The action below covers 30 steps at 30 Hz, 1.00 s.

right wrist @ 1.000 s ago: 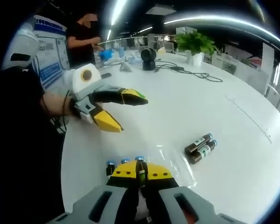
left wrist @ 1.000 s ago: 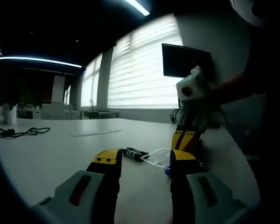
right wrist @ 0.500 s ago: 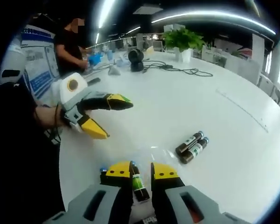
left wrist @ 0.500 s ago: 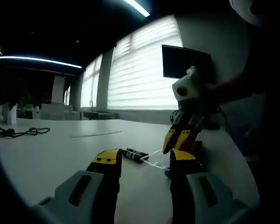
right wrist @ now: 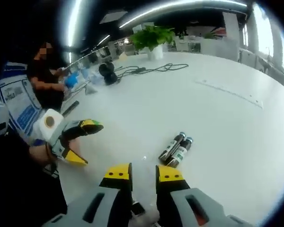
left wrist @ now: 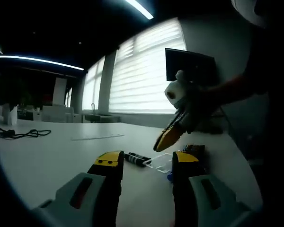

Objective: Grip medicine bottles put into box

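— What sits between the near jaws?
— Nothing. The left gripper [left wrist: 144, 165] has its yellow-tipped jaws parted above the white table [left wrist: 47, 156].

— And past them?
— A dark medicine bottle [left wrist: 136, 158] lies on its side, just left of a clear box [left wrist: 162, 162]. A blue cap shows low beside the right jaw.

— Anything else?
— The right gripper [left wrist: 166, 137] hangs over the box, tips slanting down to the left; whether it's parted is unclear. Far left, a black cable [left wrist: 19, 133]. Bright window blinds [left wrist: 142, 75] behind.

Two low, opposed views across table [right wrist: 217, 109]
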### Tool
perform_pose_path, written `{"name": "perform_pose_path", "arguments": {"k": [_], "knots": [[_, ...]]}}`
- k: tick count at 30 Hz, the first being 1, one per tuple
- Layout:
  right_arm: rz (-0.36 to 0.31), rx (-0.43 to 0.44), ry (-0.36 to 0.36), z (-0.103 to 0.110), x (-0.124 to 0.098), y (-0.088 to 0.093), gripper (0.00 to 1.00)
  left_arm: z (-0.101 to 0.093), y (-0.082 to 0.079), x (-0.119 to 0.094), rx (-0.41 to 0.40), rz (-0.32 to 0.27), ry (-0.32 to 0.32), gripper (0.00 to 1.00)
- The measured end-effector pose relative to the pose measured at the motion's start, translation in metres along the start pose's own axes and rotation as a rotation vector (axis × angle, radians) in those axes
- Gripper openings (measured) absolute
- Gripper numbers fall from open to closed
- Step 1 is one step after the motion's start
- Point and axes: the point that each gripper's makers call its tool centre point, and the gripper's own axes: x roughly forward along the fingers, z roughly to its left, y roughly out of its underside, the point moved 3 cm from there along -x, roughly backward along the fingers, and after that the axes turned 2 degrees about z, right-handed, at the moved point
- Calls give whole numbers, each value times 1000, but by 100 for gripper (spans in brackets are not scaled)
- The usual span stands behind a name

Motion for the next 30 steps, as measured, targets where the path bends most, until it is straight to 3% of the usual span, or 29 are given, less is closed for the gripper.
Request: {"name": "perform_pose_path", "arguments": {"k": [6,8,11,18,25,30], "knots": [[16,5,20,-4,2,-1,15,-3,2,1,26,13,7,34],[12,28,33,-7,3,-2,15,-3,1,1,20,8,6,34],[6,133,53,-13,3,-5,16,-3,0,1,18,5,5,34],[48,155,81,-19,8,-4,15,-3,-1,0,17,-1,7,34],[102,301,135,-34,15,-2,12,-3,-1,-1,16,-6,10,34],[101,328,149,-41,22,-4,10,-2,-2,-1,11,-12,10,34]]}}
